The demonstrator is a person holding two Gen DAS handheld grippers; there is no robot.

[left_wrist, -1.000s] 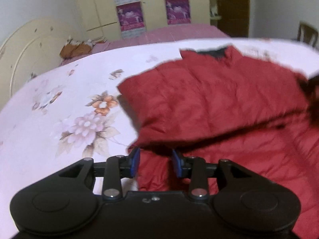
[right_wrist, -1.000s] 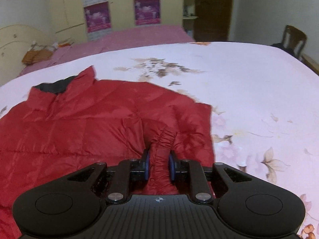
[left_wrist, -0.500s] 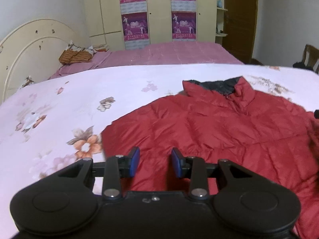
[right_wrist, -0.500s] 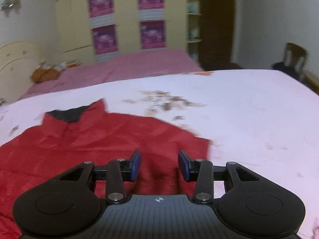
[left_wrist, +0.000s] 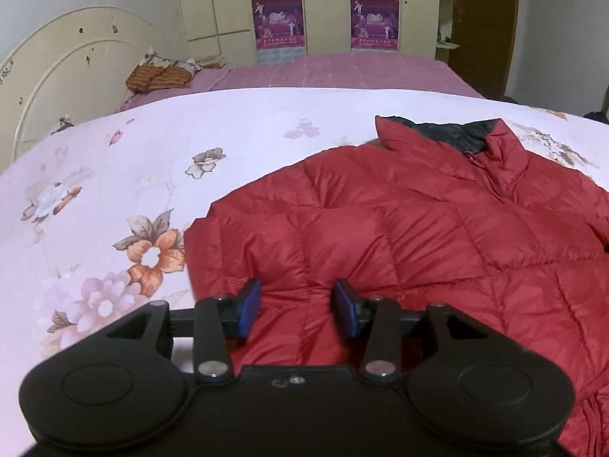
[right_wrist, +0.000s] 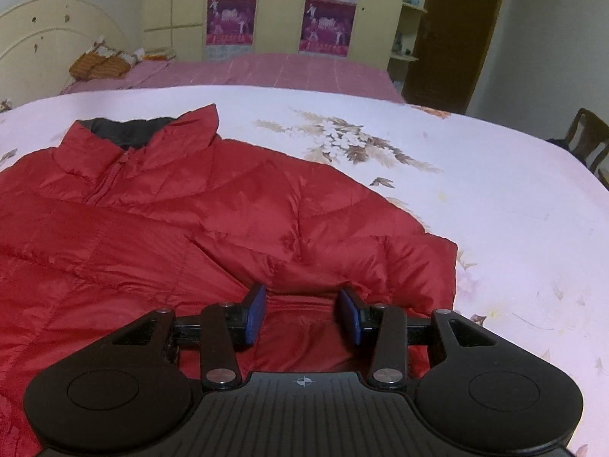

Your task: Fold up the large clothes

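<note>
A red quilted puffer jacket (left_wrist: 418, 224) lies flat on a floral white bedsheet (left_wrist: 114, 175), its dark-lined collar (left_wrist: 453, 135) at the far end and both sleeves folded in over the body. My left gripper (left_wrist: 297, 306) is open and empty, low over the jacket's left folded edge. In the right wrist view the same jacket (right_wrist: 171, 228) fills the left and middle. My right gripper (right_wrist: 302, 314) is open and empty, just above the folded right sleeve (right_wrist: 399, 266).
The bedsheet (right_wrist: 495, 209) stretches far to the right of the jacket. Behind it lies a pink bed (left_wrist: 342, 72) with a pillow (left_wrist: 160, 76) and a cream headboard (left_wrist: 68, 61). A wardrobe with posters (left_wrist: 281, 19) stands at the back. A wooden chair (right_wrist: 586, 141) is at the far right.
My right gripper has let go of the sleeve it was shut on, and opened. Both sleeves now lie folded over the jacket. Both grippers have drawn back and lifted slightly.
</note>
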